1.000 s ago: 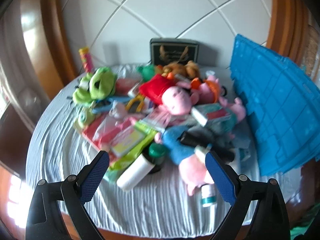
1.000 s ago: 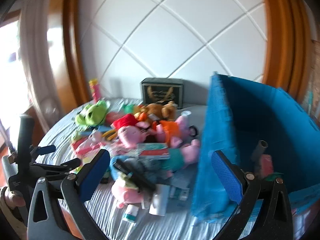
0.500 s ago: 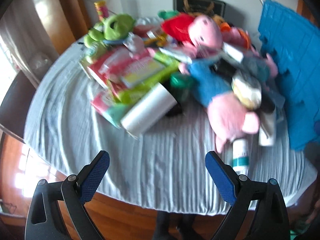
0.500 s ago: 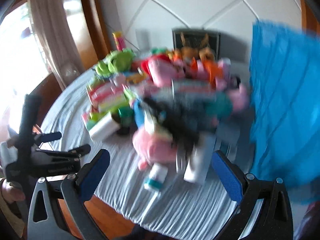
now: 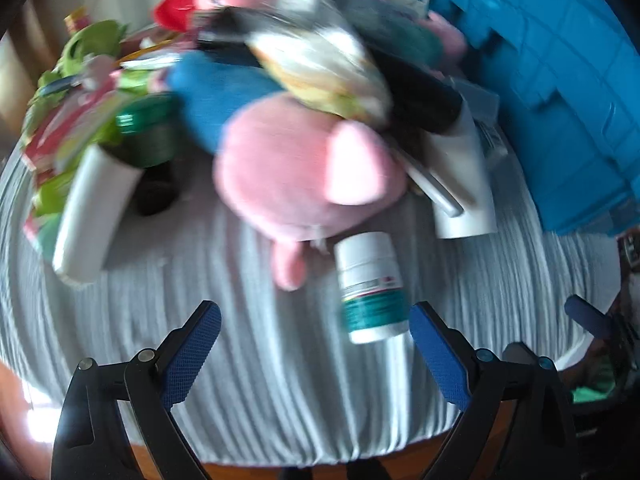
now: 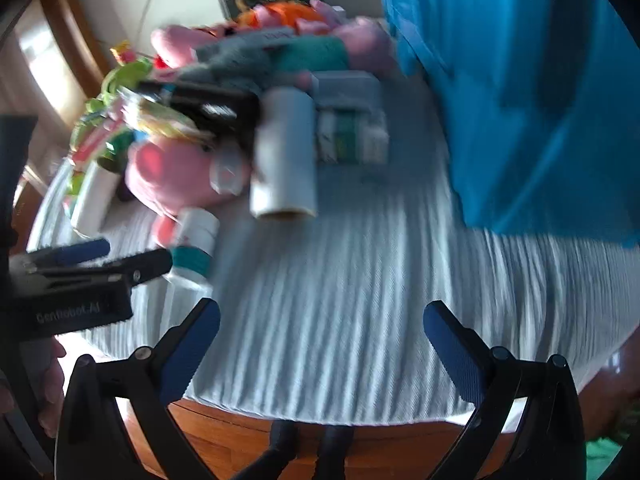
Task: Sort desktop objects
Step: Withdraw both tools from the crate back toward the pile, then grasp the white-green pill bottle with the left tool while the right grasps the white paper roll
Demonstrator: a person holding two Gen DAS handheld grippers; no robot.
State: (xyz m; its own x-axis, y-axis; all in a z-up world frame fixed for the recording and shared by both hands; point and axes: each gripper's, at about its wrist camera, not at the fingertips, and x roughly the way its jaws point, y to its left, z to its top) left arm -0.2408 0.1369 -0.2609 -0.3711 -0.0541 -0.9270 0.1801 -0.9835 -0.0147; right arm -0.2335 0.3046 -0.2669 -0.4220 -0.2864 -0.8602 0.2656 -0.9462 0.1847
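Clutter of plush toys, rolls and packets is heaped on the cloth-covered worktop, with a blue bin at the right. Left tongs point down at the near cloth, jaws wide but closing, nothing between them; a white bottle with a teal label lies just beyond their right finger. Right tongs are spread and empty over bare cloth
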